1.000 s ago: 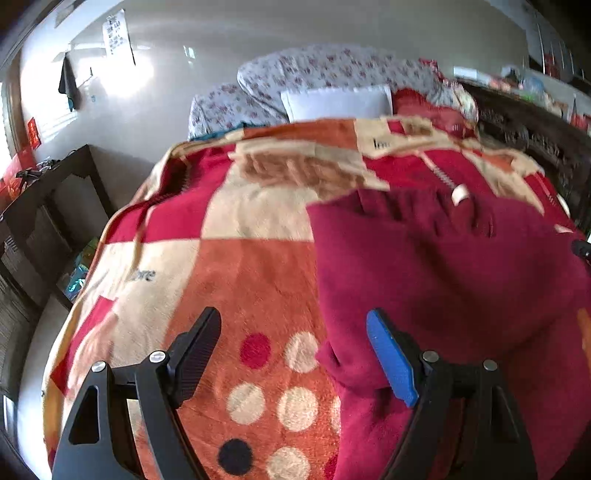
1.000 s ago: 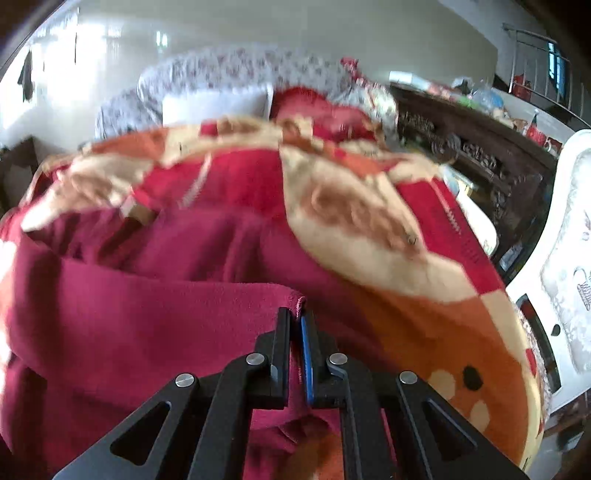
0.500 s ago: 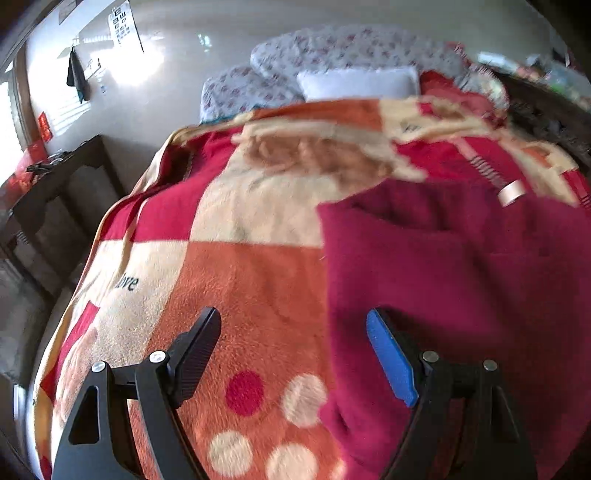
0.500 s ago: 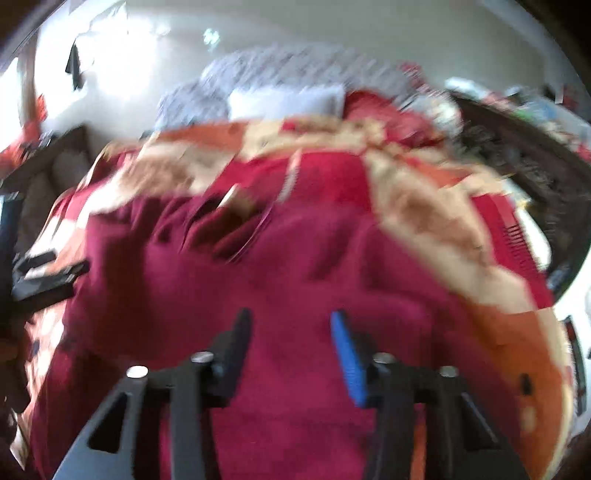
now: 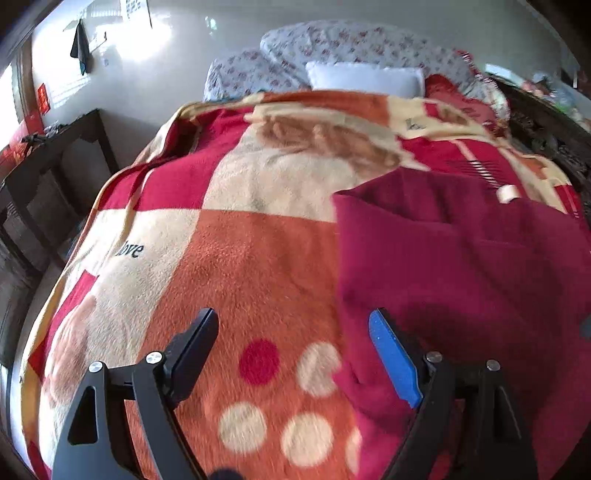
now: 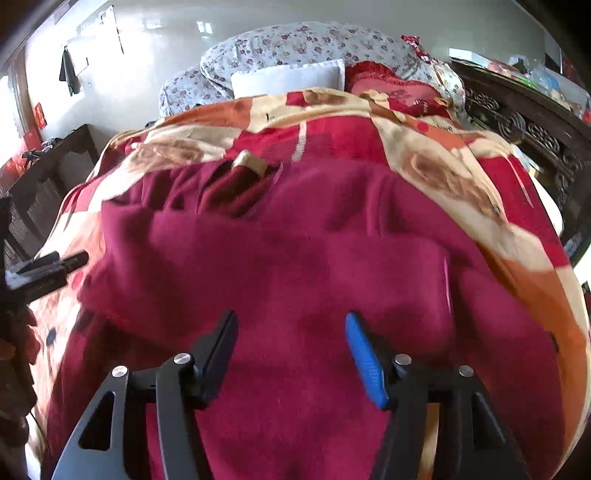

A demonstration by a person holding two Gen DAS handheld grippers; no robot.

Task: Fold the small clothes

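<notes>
maroon garment (image 6: 295,266) lies spread over the patterned blanket (image 5: 236,266), filling the centre of the right wrist view and the right half of the left wrist view. right gripper (image 6: 291,350) hovers above it, jaws spread, holding nothing. left gripper (image 5: 295,354) straddles the garment's left edge, jaws spread too.

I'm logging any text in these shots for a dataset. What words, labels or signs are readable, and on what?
"love": black script on a cream patch of the blanket.
Paper sheet on the wall: print too small to read.
Red sign by the window: illegible.
Black writing on the blanket's far end: too small.
</notes>
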